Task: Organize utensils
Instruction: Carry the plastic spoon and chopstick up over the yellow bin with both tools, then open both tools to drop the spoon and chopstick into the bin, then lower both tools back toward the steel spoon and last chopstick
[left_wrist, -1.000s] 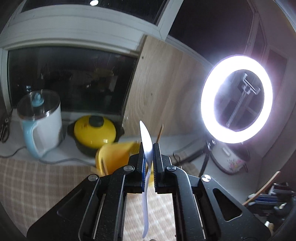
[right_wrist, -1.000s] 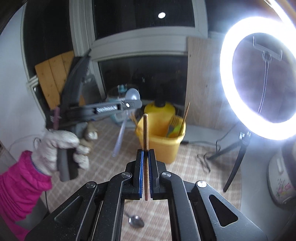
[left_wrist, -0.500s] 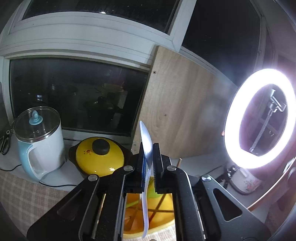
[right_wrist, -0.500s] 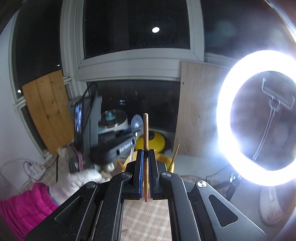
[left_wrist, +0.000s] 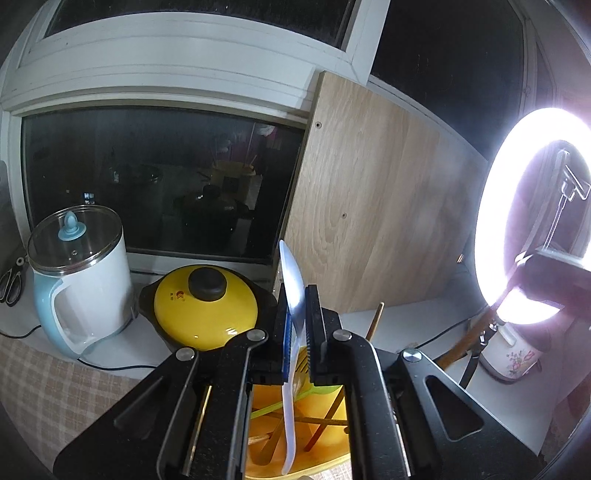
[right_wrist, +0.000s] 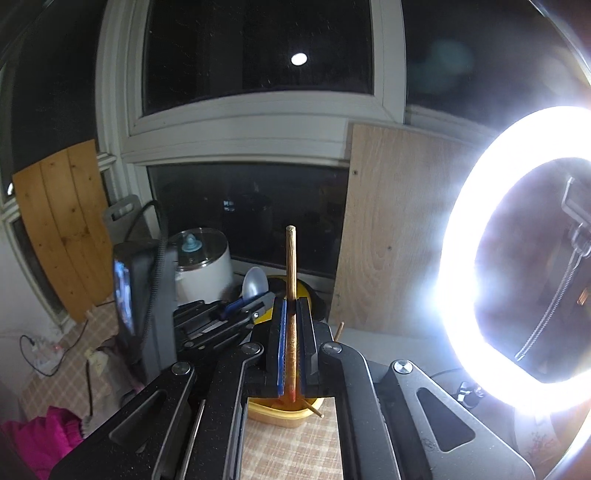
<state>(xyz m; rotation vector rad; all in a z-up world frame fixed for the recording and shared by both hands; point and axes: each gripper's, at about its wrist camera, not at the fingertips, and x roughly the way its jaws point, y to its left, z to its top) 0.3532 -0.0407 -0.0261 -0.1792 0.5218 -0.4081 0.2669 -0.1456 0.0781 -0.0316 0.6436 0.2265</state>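
Note:
My left gripper (left_wrist: 297, 295) is shut on a white plastic spoon (left_wrist: 291, 280), bowl up, its handle hanging down into the yellow utensil bin (left_wrist: 325, 458) right below. That bin holds chopsticks and a green fork. My right gripper (right_wrist: 291, 306) is shut on a wooden chopstick (right_wrist: 291, 266) that stands upright; its lower end hangs over the yellow bin (right_wrist: 280, 415). In the right wrist view the left gripper (right_wrist: 258, 301) with the spoon (right_wrist: 254, 282) sits just left of mine.
A white and blue electric kettle (left_wrist: 79, 280) and a yellow-lidded pot (left_wrist: 205, 308) stand at the window sill. A wooden board (left_wrist: 369, 221) leans behind the bin. A bright ring light (left_wrist: 532, 221) stands at the right, a small flowered cooker (left_wrist: 511, 354) below it. A checked cloth (right_wrist: 291, 450) covers the table.
Both grippers moved in over the yellow bin, which now lies under their jaws. The spoon's handle dipped into the bin. In the right wrist view the left gripper came close alongside.

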